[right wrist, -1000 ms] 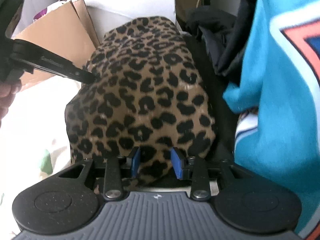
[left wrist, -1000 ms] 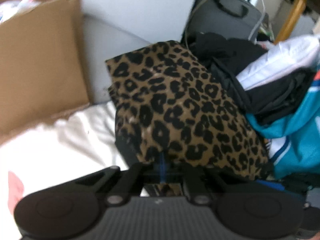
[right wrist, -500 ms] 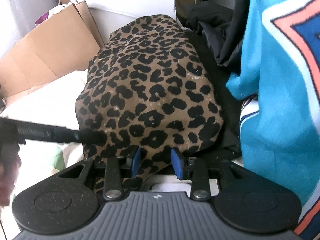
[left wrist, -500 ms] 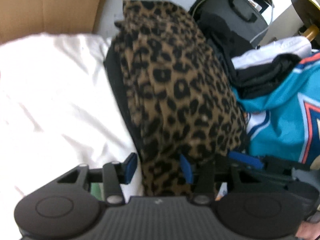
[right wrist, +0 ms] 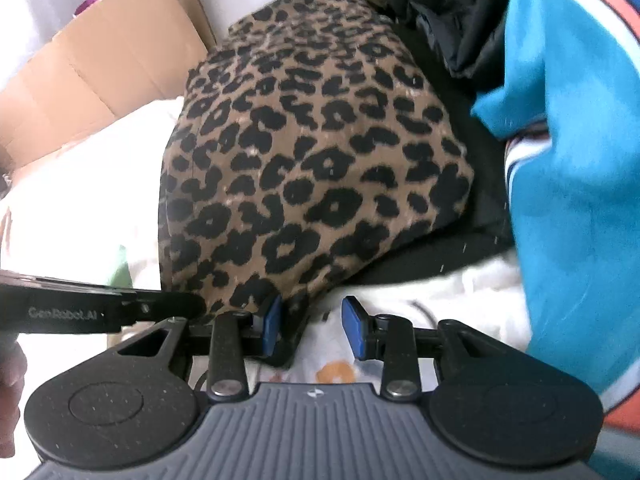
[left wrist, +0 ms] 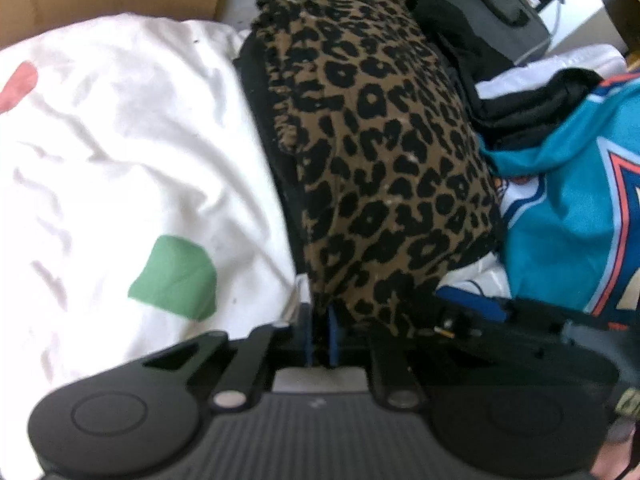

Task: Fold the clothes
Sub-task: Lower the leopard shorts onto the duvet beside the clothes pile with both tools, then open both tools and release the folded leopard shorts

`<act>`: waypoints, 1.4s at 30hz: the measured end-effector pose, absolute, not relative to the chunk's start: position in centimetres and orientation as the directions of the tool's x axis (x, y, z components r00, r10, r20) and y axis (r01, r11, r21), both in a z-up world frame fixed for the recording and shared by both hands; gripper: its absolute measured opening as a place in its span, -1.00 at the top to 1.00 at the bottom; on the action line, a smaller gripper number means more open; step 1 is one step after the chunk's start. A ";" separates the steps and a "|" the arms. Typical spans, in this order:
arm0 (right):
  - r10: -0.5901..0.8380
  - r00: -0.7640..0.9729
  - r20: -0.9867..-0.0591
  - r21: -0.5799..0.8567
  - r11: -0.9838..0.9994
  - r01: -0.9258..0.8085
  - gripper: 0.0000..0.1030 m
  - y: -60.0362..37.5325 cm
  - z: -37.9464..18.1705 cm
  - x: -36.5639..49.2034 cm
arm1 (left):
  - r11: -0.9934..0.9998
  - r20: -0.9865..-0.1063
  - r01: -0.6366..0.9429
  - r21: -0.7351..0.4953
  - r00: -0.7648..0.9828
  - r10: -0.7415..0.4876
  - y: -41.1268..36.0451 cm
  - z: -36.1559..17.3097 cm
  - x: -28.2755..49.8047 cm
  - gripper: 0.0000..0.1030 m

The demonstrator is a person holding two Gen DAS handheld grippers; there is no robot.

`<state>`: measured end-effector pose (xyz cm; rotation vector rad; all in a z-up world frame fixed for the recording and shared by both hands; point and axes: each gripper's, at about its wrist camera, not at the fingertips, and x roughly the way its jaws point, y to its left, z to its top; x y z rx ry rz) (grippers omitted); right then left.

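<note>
A leopard-print garment [left wrist: 384, 152] lies folded on a black garment over a white sheet. It also shows in the right wrist view [right wrist: 312, 160]. My left gripper [left wrist: 320, 336] is shut on the near edge of the leopard-print garment. My right gripper [right wrist: 316, 326] is open, its blue pads [right wrist: 356, 326] just in front of the garment's near edge, with a bit of fabric beside the left pad. The left gripper's black arm [right wrist: 100, 312] reaches in from the left in the right wrist view.
A teal jersey [left wrist: 572, 208] with orange and blue trim lies right of the garment, also in the right wrist view [right wrist: 572, 120]. Black clothes [left wrist: 532, 108] and a dark bag [left wrist: 492, 12] are behind. A cardboard box [right wrist: 100, 76] stands at the left. The white sheet [left wrist: 120, 152] has green and pink patches.
My left gripper opened, moved to the garment's near edge and shut on it. My right gripper let go of the edge and drew back slightly, open.
</note>
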<state>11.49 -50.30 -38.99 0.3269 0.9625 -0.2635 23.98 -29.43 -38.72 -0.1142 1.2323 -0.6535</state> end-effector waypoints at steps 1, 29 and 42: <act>-0.076 0.540 -0.838 0.149 0.921 0.360 0.22 -50.0 -38.9 11.6 | 0.819 -0.841 0.395 -0.417 0.174 -0.513 -29.4 -38.6 24.1 0.83; -0.030 0.528 -0.849 0.311 0.778 0.545 -0.99 -52.3 -16.0 13.1 | 0.910 -0.913 0.367 -0.192 0.274 -0.303 -27.4 -15.4 26.0 -0.90; 0.029 0.524 -0.851 0.322 0.818 0.477 -0.99 -48.9 -2.8 13.0 | 0.934 -0.925 0.309 -0.181 0.270 -0.269 -24.0 -3.3 25.3 -0.99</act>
